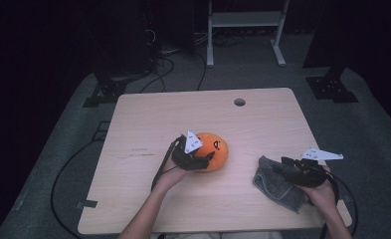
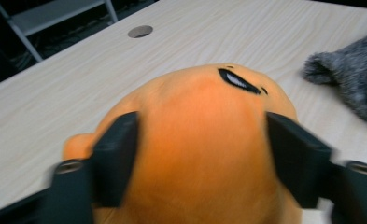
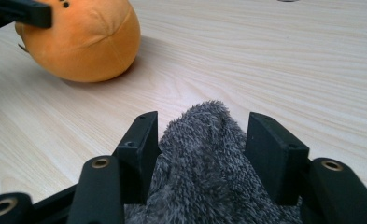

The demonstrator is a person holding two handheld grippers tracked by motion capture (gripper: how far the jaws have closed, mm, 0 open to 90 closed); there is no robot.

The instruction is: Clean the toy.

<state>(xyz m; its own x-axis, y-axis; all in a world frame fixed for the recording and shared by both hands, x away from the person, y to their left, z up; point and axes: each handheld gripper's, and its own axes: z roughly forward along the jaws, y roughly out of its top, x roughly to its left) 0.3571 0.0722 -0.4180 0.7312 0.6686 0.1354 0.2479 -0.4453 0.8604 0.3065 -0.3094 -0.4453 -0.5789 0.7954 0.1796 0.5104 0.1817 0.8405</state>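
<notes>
Black claw jaws of the left claw point(image 2: 204, 158) flank the round orange plush toy point(image 2: 200, 140), a soft, smooth-napped ball with a stitched black mark near its top. Both pads lie against the toy's sides, but whether they press into it I cannot tell. That toy sits on the pale wood-grain counter point(image 1: 148, 119), a wide rounded-corner board with a small round hole near its far edge, roughly at the middle. Well apart from it, toward the right edge, lies the grey fuzzy cloth point(image 3: 204, 154), crumpled and shaggy. Its raised fold stands between the spread jaws of the right claw point(image 3: 201, 149), which is open around it, not pinching.
</notes>
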